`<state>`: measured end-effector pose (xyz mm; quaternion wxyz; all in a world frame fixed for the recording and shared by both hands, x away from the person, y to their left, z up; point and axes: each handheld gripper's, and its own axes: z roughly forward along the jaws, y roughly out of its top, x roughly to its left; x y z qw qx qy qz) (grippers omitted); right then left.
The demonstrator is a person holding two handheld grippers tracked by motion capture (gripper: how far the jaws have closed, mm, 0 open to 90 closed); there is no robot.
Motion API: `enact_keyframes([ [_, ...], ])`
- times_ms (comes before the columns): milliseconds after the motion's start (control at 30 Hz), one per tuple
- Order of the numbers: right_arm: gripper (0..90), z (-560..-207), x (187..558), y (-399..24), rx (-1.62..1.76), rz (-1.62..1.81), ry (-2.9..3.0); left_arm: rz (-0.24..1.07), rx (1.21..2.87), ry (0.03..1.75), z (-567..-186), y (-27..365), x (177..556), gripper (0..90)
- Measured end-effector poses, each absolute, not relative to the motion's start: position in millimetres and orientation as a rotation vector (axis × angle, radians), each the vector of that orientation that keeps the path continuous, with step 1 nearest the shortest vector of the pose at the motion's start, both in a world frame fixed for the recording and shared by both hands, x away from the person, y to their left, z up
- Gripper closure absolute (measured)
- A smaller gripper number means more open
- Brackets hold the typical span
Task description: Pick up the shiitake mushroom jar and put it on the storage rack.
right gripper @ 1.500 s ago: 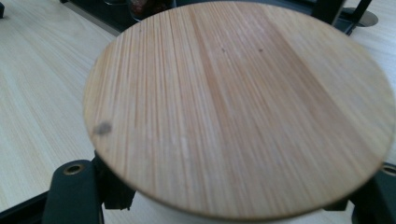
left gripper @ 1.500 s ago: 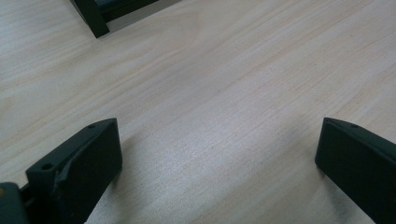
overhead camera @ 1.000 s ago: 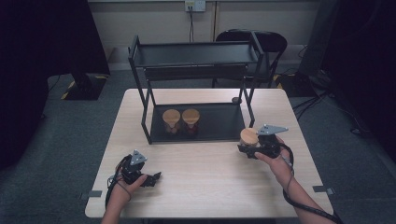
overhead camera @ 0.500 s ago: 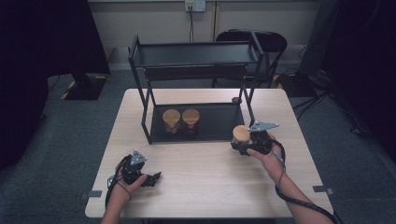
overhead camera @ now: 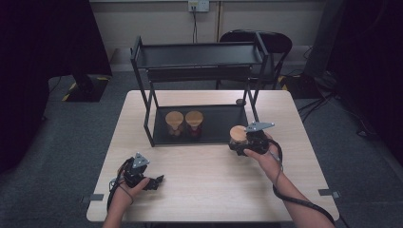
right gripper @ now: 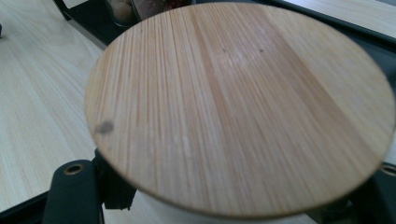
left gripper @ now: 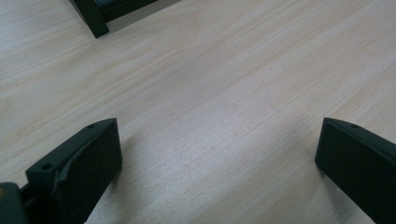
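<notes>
A jar with a round bamboo lid [overhead camera: 237,132] is held just off the front right corner of the black rack's lower tray [overhead camera: 218,127], with my right gripper [overhead camera: 236,144] shut on its body. In the right gripper view the lid [right gripper: 238,107] is close up, and one black finger [right gripper: 74,186] shows beneath its edge. Two more bamboo-lidded jars [overhead camera: 174,121] [overhead camera: 194,119] stand side by side on the tray. My left gripper [overhead camera: 159,181] rests near the table's front left; its jaws stand wide apart over bare wood [left gripper: 219,135].
The two-tier black rack [overhead camera: 197,54] takes up the back half of the wooden table [overhead camera: 214,190]; one of its legs [left gripper: 91,16] shows in the left gripper view. A dark chair [overhead camera: 266,42] stands behind the table.
My right gripper has carried the jar leftward and slightly away from me, up to the rack's lower tray. The left gripper has stayed put.
</notes>
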<state>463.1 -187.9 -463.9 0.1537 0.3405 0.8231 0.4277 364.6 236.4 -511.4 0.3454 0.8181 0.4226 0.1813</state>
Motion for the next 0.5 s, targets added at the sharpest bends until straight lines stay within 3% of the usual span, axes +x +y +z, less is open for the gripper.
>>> enact_keyframes([
  [500, 25.6, -464, 480, -162, 0.964, 1.210, 2.368, 0.470, 2.125, 1.095, -511, 237, 365, 0.2],
])
